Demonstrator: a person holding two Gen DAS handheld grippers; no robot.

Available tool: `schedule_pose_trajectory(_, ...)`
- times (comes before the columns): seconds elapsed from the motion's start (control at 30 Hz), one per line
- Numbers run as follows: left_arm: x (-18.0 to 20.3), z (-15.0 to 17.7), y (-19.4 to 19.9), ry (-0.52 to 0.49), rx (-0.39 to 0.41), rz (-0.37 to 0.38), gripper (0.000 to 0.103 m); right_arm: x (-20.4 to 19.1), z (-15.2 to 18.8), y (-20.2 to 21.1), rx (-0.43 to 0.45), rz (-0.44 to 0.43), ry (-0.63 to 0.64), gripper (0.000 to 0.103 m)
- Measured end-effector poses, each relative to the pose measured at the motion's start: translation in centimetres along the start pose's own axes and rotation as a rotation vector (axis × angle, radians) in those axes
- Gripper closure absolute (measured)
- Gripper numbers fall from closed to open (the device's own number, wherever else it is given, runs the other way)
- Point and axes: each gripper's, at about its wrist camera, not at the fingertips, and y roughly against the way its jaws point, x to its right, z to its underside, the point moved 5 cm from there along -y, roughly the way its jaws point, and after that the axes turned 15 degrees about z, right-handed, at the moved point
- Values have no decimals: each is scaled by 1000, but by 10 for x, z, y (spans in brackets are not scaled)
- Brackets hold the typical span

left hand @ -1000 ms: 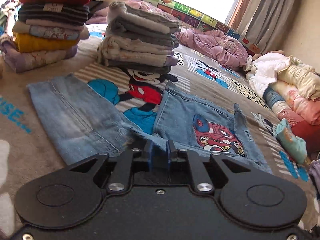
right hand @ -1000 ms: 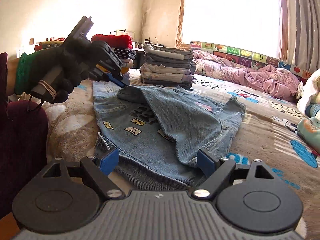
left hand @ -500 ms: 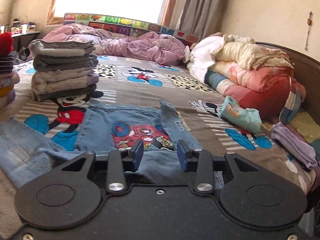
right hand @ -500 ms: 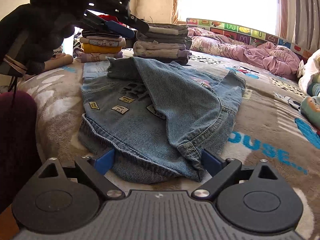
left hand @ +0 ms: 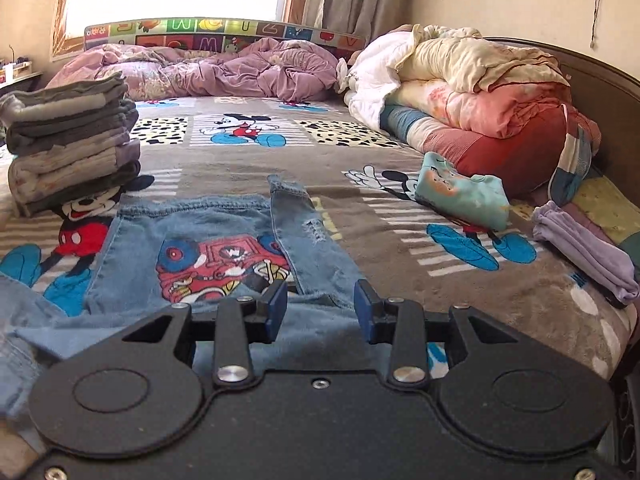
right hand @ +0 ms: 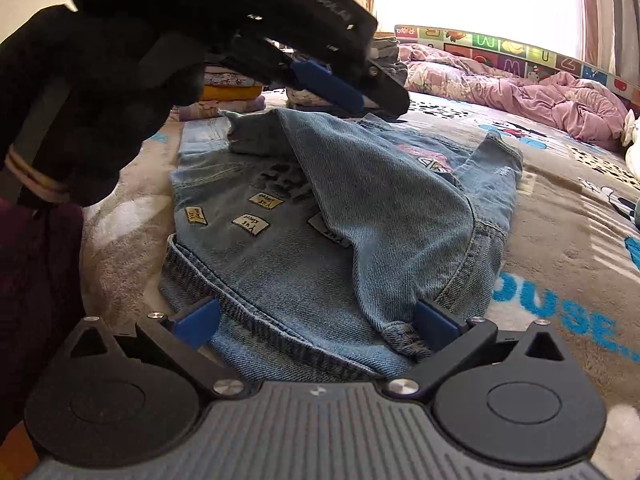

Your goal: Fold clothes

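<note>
Lying spread on the bed's cartoon blanket [left hand: 400, 168], the denim garment [right hand: 340, 216] has one sleeve folded across its patched panel. Both tongs are released: the right tongs [right hand: 316, 326] gape wide at its near hem, and the left tongs [left hand: 320, 310] hang parted above it, beside the folded stack [left hand: 72, 140].

bed: covered by a grey-brown Mickey Mouse blanket [left hand: 224, 160]
near edge: denim jacket [right hand: 340, 216], partly folded
left side: stack of folded clothes [left hand: 68, 140]
far edge: rumpled purple quilt [left hand: 224, 68]
right side: heap of rolled bedding [left hand: 480, 100]; beside it a small teal garment [left hand: 460, 192]; folded lilac cloth [left hand: 584, 252] towards the near right corner
</note>
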Motion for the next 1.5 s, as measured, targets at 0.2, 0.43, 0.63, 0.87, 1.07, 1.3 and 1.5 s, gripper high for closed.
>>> schedule_pose_trajectory(0.2, -26, -49, -65, -27, -101, -57, 63, 24, -19, 4, 126, 75, -66, 13)
schedule_pose_trajectory(0.43, -73, -85, -165, 35, -257, -86, 63, 17, -8, -27, -28, 8, -10, 0)
schedule_pose_trajectory(0.63, -110, -89, -218, 157, -321, -60, 67, 13, -6, -30, -31, -5, -26, 0)
schedule_pose_trajectory(0.87, -152, -88, -236, 464, -229, 138, 93, 10, -5, -32, -41, 2, -9, 0)
schedule_pose_trajectory(1.07, -174, -72, -241, 570, -257, 130, 87, 8, -4, -34, -43, 10, 4, 0)
schedule_pose_trajectory(1.3, -149, -103, -219, 319, -195, -2, 69, 4, -1, -33, -34, 38, 25, 0)
schedule_pose_trajectory(1.5, -107, -107, -244, 122, -273, 17, 74, 2, -1, -33, -28, 50, 31, 0)
